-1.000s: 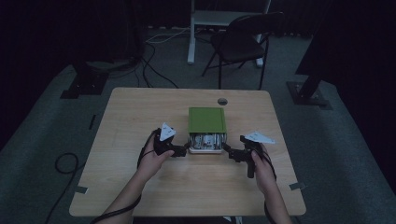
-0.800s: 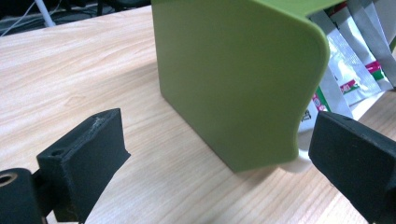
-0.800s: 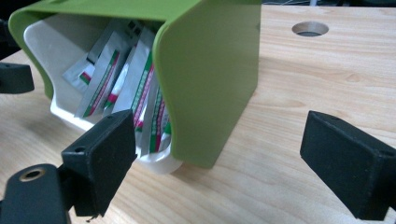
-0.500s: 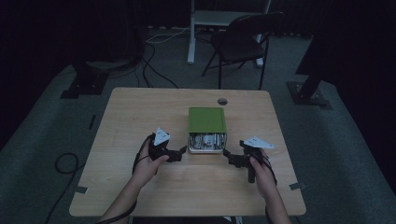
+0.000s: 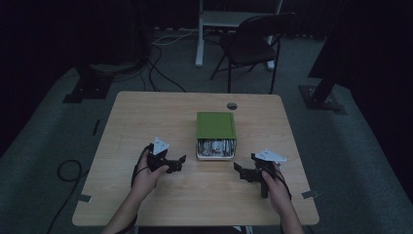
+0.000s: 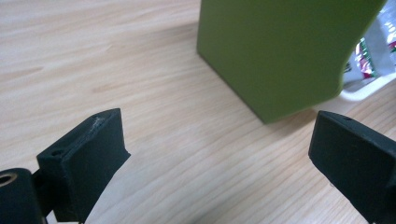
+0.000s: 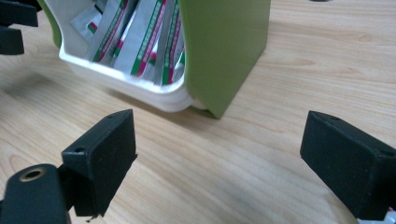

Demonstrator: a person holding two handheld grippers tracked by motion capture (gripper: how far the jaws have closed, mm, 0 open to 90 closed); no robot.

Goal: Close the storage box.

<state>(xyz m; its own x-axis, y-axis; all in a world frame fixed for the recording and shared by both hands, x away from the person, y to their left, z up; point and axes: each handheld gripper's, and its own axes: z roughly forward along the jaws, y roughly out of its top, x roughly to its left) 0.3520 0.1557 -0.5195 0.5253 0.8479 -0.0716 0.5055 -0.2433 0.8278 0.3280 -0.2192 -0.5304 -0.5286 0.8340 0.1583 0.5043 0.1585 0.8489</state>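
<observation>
Flanking green box (image 5: 215, 125), we held left gripper (image 5: 178, 161) and right gripper (image 5: 242, 171) agape; judged sachets (image 7: 140, 39) light, slippery, pinch top edge.

Grippers: two, left gripper (image 5: 181, 161), right gripper (image 5: 238, 170); each with two black jaws, spread wide, nothing between them.
Green box (image 5: 215, 125): one, ahead of both jaw pairs, between grippers, touching neither.
White tray (image 7: 135, 91): one, protruding from box's open end.
Foil sachets (image 7: 152, 42): several in tray, upright, packed; exact count not discernible.
Hands: two, one per gripper.
Table (image 5: 146, 112): one.
Chair (image 5: 253, 44): one, beyond table.
</observation>
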